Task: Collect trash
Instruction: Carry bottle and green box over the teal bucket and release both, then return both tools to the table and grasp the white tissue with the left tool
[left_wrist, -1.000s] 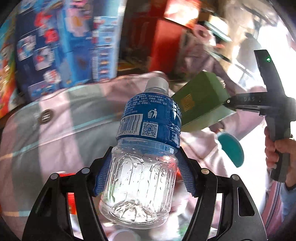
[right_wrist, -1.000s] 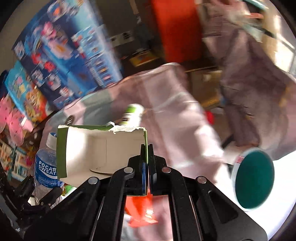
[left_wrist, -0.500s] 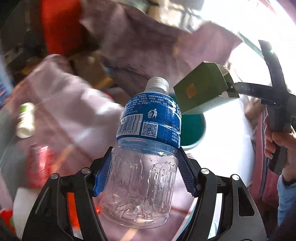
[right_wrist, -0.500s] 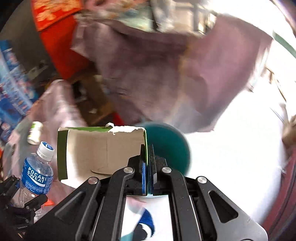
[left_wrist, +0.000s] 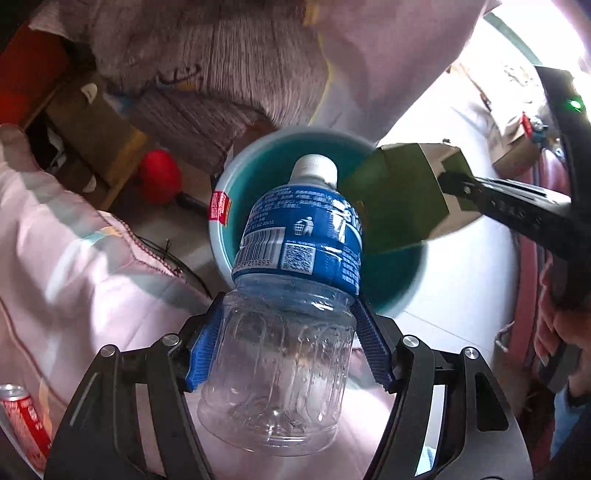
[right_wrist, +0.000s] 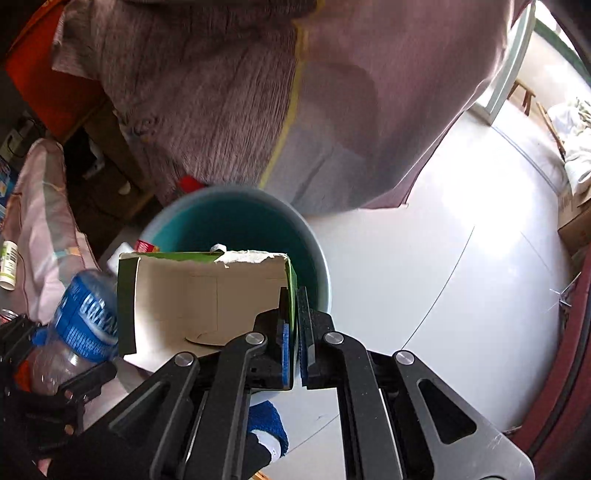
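Overhead, both grippers hanging above a teal bin (left_wrist: 236, 266) on a pale floor (right_wrist: 424, 280). Left gripper (left_wrist: 284, 347) clamped on a clear plastic bottle (left_wrist: 291, 306), blue pads (left_wrist: 205, 350) pressing the ribbed lower body; white cap aimed at the bin's mouth, blue label partly readable, base cut close by the gripper frame. Right gripper (right_wrist: 295, 332) pinched tight on one wall of a torn green carton (right_wrist: 199, 295), open end facing the camera, plain cardboard inside, far half of the bin hidden behind it. Bin's bottom dark, contents not discernible. Mauve fabric (right_wrist: 288, 96) draped above, covering whatever stands behind. Red can (left_wrist: 22, 421) cropped at the left wrist view's lower left edge, lying on pink cloth (left_wrist: 74, 266). Small white-and-green container (right_wrist: 8, 264) at the right wrist view's left rim, blurred. A hand (left_wrist: 554, 332) on the right gripper's handle, mostly out of frame.
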